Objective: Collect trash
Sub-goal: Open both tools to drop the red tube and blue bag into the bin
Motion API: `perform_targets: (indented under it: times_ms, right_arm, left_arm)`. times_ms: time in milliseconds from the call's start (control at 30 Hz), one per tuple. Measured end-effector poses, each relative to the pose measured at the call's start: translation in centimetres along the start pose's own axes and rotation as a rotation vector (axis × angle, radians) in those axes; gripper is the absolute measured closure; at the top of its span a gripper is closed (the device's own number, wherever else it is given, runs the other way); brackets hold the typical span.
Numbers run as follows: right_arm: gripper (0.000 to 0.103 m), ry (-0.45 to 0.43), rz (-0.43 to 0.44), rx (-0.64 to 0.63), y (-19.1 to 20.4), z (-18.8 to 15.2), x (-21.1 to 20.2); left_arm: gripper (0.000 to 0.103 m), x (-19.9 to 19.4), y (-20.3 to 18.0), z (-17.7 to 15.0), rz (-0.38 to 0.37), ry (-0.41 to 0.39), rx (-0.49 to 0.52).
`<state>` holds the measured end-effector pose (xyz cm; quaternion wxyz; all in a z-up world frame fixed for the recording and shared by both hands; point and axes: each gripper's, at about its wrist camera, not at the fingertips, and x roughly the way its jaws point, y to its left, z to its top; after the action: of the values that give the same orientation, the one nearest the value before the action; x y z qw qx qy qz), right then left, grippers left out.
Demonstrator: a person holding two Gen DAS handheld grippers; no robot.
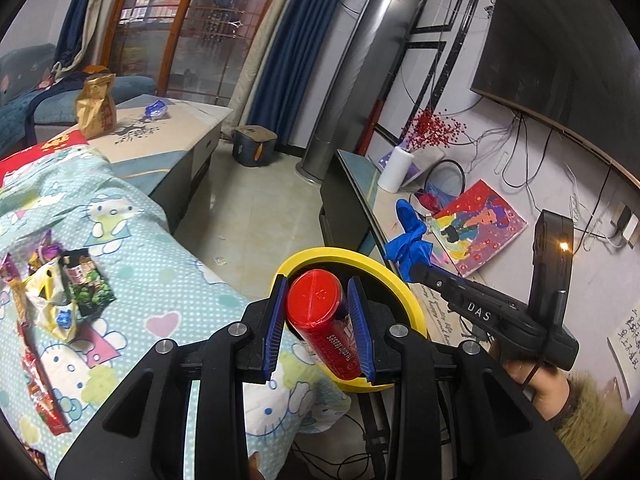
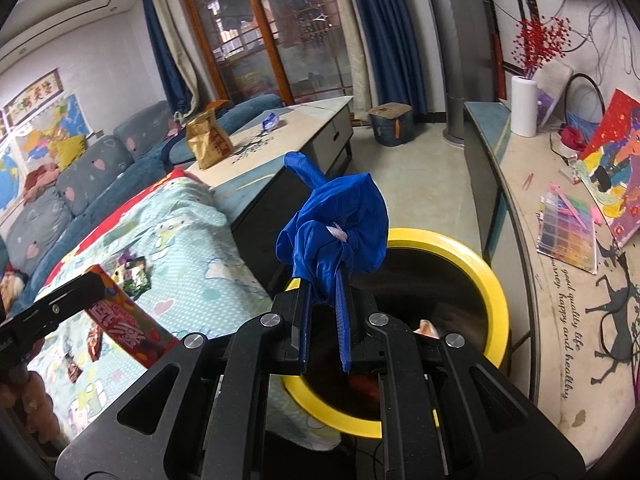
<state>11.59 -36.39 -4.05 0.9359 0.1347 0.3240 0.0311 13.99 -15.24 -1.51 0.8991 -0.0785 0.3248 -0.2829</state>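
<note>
Left claw [image 1: 318, 316]: blue pads closed partway onto a red can [image 1: 324, 320], lid end pointing away from the camera, body gripped on both sides. Can sits directly over the yellow-rimmed bin [image 1: 394, 280], whose rim shows behind it from 10 to 3 o'clock.

Right claw [image 2: 324, 312]: jaws nearly closed, pinching a crumpled blue glove [image 2: 340, 220] that stands up from the pads, one finger sticking out toward 11 o'clock. Same bin [image 2: 472, 260] lies just beyond, at 3 to 5 o'clock of the pads; dark interior, contents unclear.

In the left wrist view the right claw [image 1: 414, 266] with its glove [image 1: 412, 236] comes in at 3 o'clock, just beside the rim.

Snack wrappers [image 1: 60, 288] lie at 9 o'clock on a cartoon-print bedspread [image 1: 168, 264]. Further out at 11 o'clock, a counter [image 1: 168, 136] carries a gold bag [image 1: 96, 106] and a small blue wrapper [image 1: 157, 109].
</note>
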Motion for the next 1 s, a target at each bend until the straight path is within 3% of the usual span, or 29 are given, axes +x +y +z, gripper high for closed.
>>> perform_targets:
  times_ms: [800, 867, 900, 933, 1000]
  right_arm:
    - [0.095, 0.071, -0.067, 0.098, -5.3, -0.9, 1.9]
    - [0.091, 0.08, -0.072, 0.107, -5.6, -1.0, 2.0]
    - [0.083, 0.084, -0.078, 0.112, -5.8, -1.1, 2.1]
    - [0.075, 0.088, -0.085, 0.12, -5.9, -1.1, 2.1]
    - [0.072, 0.086, -0.09, 0.145, -6.4, -1.2, 2.1]
  left_arm:
    - [0.074, 7.5, -3.2, -1.2, -0.041, 0.097, 0.052]
    - [0.073, 8.0, -3.4, -1.2, -0.052, 0.095, 0.052]
    - [0.073, 8.4, -3.5, -1.2, -0.061, 0.1, 0.051]
    - [0.071, 8.6, -3.5, -1.2, -0.058, 0.101, 0.051]
    - [0.037, 9.0, -3.5, -1.3, -0.045, 0.101, 0.05]
